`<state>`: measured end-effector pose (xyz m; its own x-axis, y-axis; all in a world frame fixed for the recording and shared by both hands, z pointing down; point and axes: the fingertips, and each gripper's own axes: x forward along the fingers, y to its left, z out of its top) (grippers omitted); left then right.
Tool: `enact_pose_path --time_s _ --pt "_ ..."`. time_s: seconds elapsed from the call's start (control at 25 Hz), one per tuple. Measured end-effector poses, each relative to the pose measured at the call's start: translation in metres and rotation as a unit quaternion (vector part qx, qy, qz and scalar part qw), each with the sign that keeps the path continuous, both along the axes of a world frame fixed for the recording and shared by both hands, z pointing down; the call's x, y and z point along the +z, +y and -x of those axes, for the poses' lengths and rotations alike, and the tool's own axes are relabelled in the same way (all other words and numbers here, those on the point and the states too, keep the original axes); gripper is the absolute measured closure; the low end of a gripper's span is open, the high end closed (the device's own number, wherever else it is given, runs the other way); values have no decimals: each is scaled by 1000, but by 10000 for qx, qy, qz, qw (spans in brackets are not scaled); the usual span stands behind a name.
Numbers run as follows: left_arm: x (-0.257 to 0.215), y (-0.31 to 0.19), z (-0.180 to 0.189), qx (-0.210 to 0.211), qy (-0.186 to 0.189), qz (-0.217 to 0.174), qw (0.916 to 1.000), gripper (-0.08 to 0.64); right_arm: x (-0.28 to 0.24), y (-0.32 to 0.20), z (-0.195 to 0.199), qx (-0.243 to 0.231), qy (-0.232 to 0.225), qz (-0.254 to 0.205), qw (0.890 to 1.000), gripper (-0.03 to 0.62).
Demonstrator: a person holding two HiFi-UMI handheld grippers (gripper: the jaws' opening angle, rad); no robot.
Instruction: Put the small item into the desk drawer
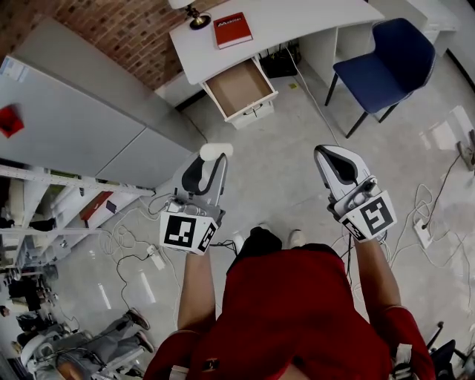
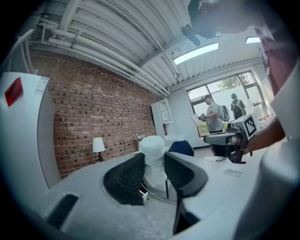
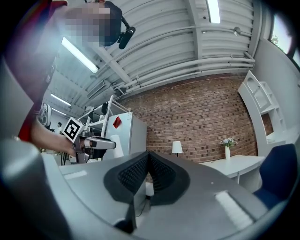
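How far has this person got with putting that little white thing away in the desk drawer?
Done: the brown-lined drawer of the white desk already stands open. In hand: the left tongs grip the small white cylindrical item; the right tongs are shut, empty. To do: carry it over and drop it in.

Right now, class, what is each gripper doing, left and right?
Left gripper: closed on the small white item.
Right gripper: closed, holding nothing.

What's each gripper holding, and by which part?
Left gripper clamps the small white item by its narrower body, with the rounded top poking past the jaws. Right gripper: shut, empty.
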<state>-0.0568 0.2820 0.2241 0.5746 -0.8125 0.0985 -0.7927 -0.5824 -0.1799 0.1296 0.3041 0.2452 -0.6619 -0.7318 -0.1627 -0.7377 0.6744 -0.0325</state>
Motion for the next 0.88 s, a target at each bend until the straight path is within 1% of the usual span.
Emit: enact_pose_path --time_s 0.16,0.44,0.68,0.88 --pt "6 -29 -4 -54 -16 112 9999 423 3 -26 -6 -49 37 58 10000 580" --pt "26 -74 2 -116 -11 203 9997 423 12 -68 -9 23 100 87 9999 580" --pt "48 -145 19 -125 37 239 9996 423 15 -128 8 47 324 71 9994 580" --pt "73 -214 39 -117 42 432 9990 423 23 -199 28 41 520 199 9984 580"
